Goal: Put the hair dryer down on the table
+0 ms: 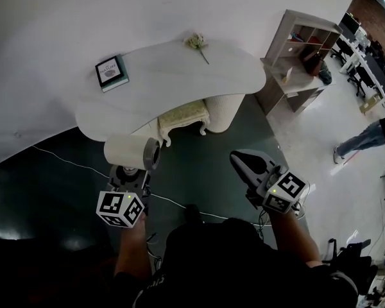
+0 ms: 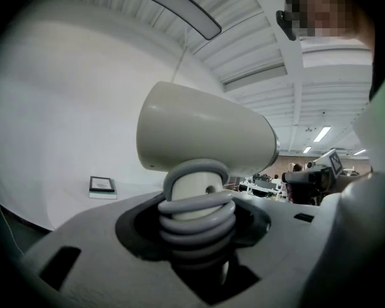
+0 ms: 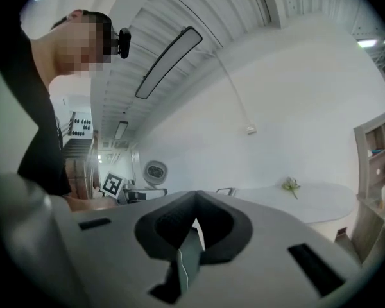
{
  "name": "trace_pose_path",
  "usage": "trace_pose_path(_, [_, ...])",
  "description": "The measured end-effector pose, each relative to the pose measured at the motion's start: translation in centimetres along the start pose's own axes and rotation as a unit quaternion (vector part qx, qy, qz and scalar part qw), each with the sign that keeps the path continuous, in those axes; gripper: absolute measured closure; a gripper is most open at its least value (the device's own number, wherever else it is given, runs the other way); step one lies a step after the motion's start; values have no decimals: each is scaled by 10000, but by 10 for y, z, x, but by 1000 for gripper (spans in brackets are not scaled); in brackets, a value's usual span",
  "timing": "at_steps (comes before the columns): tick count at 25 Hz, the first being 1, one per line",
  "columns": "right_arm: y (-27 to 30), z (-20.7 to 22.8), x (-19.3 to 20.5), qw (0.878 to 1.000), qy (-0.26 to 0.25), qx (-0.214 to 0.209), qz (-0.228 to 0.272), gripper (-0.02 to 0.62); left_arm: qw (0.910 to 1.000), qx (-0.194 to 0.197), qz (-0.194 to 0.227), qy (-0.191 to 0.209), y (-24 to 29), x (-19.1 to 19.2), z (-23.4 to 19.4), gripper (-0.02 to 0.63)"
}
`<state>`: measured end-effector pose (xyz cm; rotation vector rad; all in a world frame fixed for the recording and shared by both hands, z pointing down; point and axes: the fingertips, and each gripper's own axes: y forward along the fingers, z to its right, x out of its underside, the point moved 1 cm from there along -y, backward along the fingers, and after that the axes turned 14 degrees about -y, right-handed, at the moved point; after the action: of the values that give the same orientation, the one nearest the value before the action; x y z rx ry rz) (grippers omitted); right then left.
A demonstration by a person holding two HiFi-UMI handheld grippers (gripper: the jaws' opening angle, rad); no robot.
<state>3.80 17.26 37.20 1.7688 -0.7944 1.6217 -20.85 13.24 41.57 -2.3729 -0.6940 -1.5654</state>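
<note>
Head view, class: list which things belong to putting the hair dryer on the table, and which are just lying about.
Belongs to the job: hair dryer, gripped by the left gripper; white table.

Just lying about: book and flower on the table; stool by it; shelf unit.

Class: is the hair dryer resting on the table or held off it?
Held off it. The left gripper clamps the hair dryer's cord-wrapped handle; in the head view it hangs over floor, short of the white table.
</note>
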Motion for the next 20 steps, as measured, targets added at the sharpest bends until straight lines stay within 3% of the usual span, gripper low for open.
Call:
trace_pose_path(12, [69,23,-13,9997,-28,-243,-47,589,9993,-310,56,-188,5,-21,-51,390])
trace_pose_path(20, [104,61,5,9984,144,-555,-5,589,9978,-611,33,-252,34,-24,-74,390])
